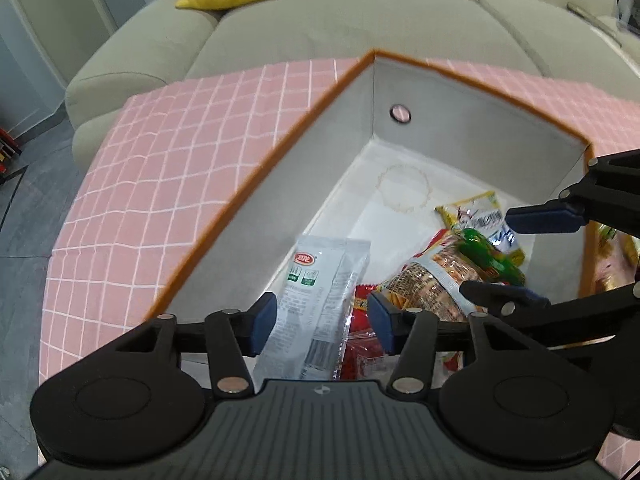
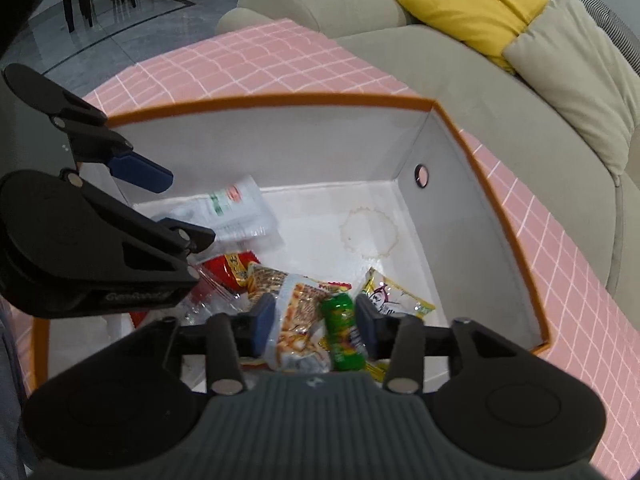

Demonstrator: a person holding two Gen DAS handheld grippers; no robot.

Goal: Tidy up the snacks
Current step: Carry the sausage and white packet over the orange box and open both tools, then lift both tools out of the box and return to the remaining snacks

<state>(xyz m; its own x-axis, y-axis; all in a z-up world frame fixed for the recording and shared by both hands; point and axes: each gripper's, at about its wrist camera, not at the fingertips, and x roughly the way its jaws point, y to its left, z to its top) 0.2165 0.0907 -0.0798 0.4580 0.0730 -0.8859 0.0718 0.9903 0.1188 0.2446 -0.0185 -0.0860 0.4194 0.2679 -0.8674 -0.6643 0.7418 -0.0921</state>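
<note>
Both grippers hang inside the orange-rimmed box [image 2: 280, 101], jaws spread wide, holding nothing. Left gripper [image 1: 322, 322] has the white packet [image 1: 320, 300] right below it; right gripper [image 2: 316, 322] sits over the green packet [image 2: 344, 332].

Soft, even indoor light, faint shadows, strong fisheye bending at edges, slight blur throughout.

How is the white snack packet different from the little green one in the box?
The white packet is long, flat and pale, with a red logo; the green packet is short, plump and bright green. The white packet lies by itself near one wall, while the green packet sits on the heap of other snacks. Both lie inside the orange-rimmed box, and neither is gripped.
</note>
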